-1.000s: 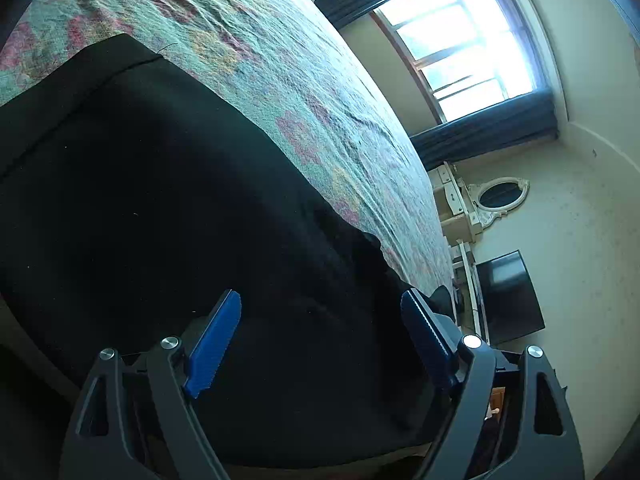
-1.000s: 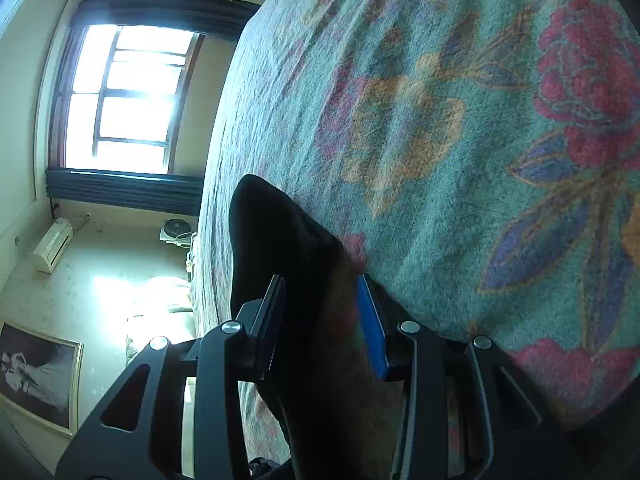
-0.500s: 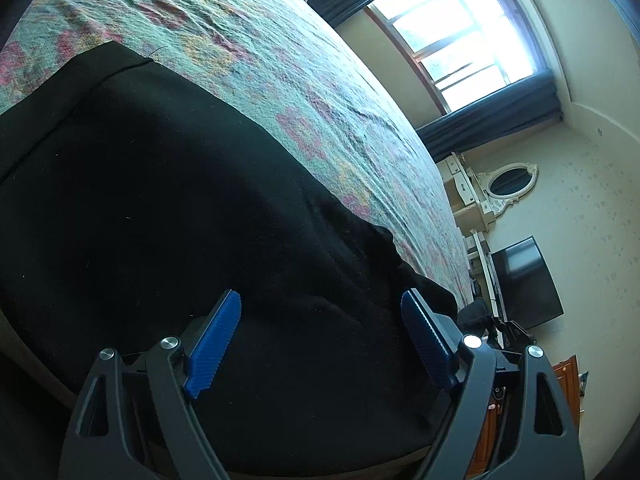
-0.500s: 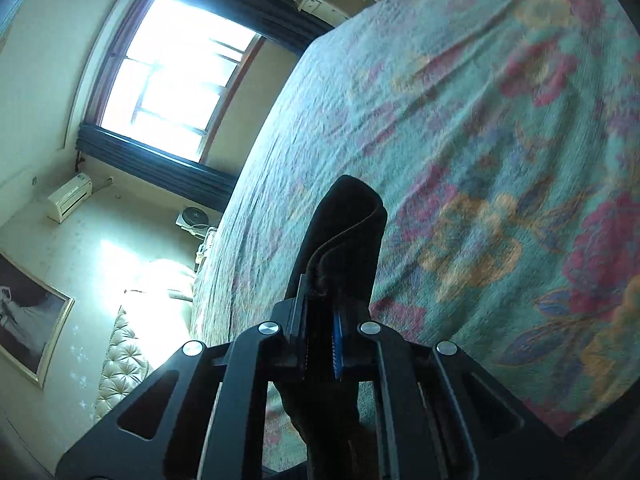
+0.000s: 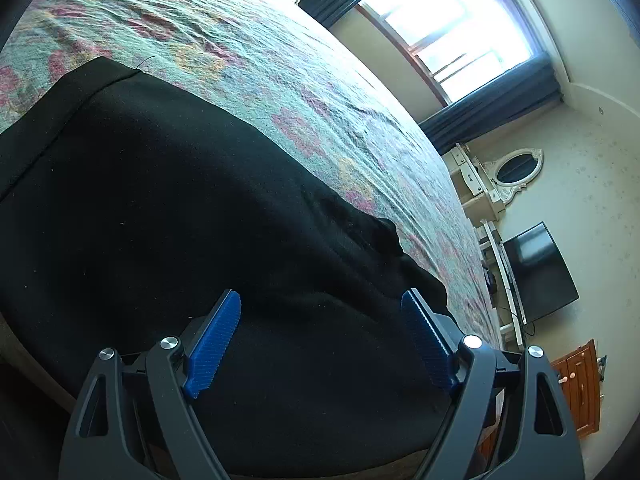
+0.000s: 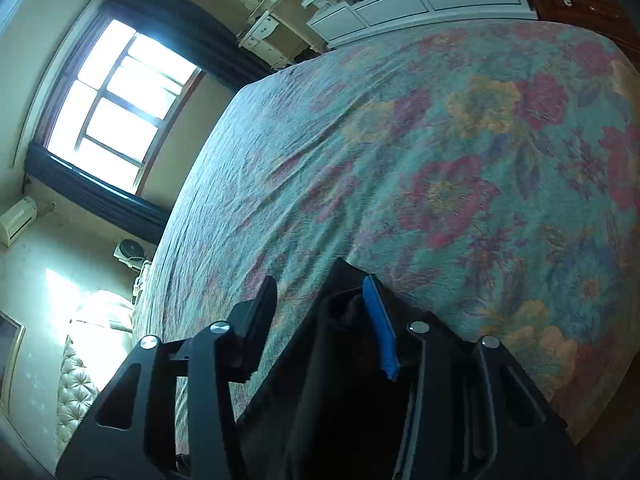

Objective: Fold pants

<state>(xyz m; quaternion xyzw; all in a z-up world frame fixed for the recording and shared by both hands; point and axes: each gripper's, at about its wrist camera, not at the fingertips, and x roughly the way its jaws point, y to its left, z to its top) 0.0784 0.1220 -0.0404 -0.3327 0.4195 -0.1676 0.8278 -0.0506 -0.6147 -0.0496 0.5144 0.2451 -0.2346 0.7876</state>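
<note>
The black pants (image 5: 168,208) lie spread flat on the floral bedspread (image 5: 248,64) and fill the lower left of the left wrist view. My left gripper (image 5: 320,324) is open just above the pants, its blue pads wide apart and empty. In the right wrist view my right gripper (image 6: 320,304) is open. A fold of the black pants (image 6: 340,360) lies between its fingers against the blue pad (image 6: 380,332), with the jaws apart and not clamping it. The rest of the pants is hidden below the frame.
The floral bedspread (image 6: 460,152) stretches ahead of the right gripper. A bright window (image 5: 452,16), a white dresser with oval mirror (image 5: 516,168), a dark TV (image 5: 540,272) and a wooden cabinet (image 5: 580,392) stand beyond the bed. A tufted headboard (image 6: 76,384) is at left.
My right gripper was shut on the pants fold half a second ago; now its jaws have opened and it has swung toward the bed's far end. The left gripper has stayed open and tilted slightly.
</note>
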